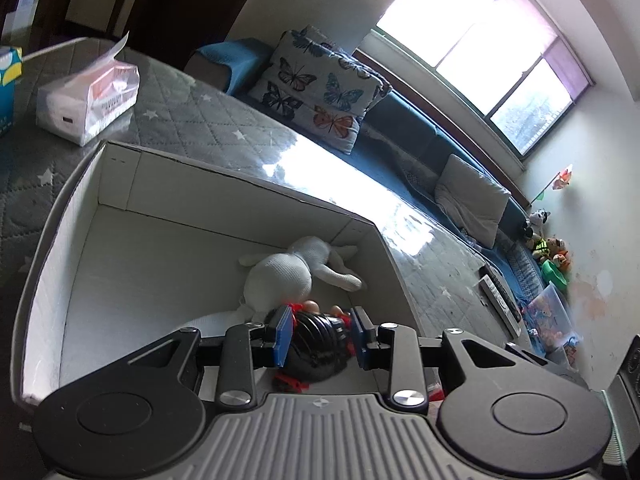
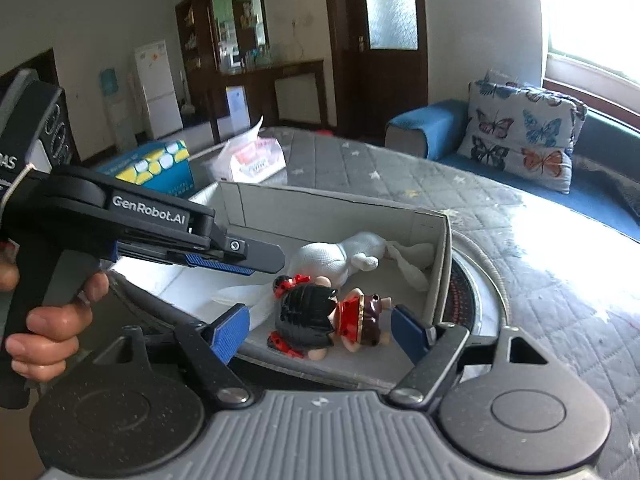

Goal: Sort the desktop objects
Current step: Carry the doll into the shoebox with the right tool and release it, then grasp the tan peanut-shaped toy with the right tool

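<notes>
Past my tool there's a butterfly cushion (image 1: 320, 84) leaning on the blue sofa (image 1: 404, 128), with a plain grey pillow (image 1: 470, 200) further along it. Big bright window (image 1: 476, 52) behind that. Off to the far right of my left tool there's a heap of small stuffed animals (image 1: 550, 248) by the wall, and a white fridge (image 2: 158, 88) way across the room

Bright window (image 1: 476, 60) at 1 o'clock, glare washing over grey quilted table cover (image 1: 224, 120). Blue sofa (image 1: 416, 132) under it w/ butterfly cushion (image 1: 320, 88) & plain grey cushion (image 1: 468, 196). Right-wrist view: dark wood door (image 2: 384, 36) at 12, cabinet (image 2: 228, 32) & white fridge (image 2: 158, 88) at 10–11, pale walls.
</notes>
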### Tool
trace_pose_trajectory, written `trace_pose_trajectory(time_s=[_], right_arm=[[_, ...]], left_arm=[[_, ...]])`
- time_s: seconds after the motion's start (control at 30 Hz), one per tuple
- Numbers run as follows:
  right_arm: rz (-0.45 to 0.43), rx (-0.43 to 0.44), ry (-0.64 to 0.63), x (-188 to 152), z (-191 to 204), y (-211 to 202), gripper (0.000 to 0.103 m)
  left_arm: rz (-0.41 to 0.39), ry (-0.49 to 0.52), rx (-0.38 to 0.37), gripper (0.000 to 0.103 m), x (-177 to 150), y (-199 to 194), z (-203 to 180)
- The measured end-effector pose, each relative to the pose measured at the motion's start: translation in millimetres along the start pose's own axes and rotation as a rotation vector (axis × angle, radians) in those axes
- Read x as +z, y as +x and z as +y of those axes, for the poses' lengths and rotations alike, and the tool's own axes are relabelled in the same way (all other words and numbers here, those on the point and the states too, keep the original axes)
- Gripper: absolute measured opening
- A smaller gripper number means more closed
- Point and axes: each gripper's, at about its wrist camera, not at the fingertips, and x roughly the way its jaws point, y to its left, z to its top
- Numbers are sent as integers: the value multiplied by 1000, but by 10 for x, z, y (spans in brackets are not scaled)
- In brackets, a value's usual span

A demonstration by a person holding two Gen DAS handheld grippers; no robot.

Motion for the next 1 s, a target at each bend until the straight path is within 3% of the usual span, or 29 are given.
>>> trace_pose_trajectory(time_s=[0.3, 0.67, 1.0], right_arm=[[-57, -42, -11, -316, 185, -420, 81], [-24, -56, 9, -771, 393, -523, 81], [15, -67, 51, -1026, 422, -501, 80]], left_arm=[[16, 55, -9, 33, -278, -158, -135], [57, 119, -23, 34, -666, -284, -279], [136, 119, -7, 34, -902, -140, -274]])
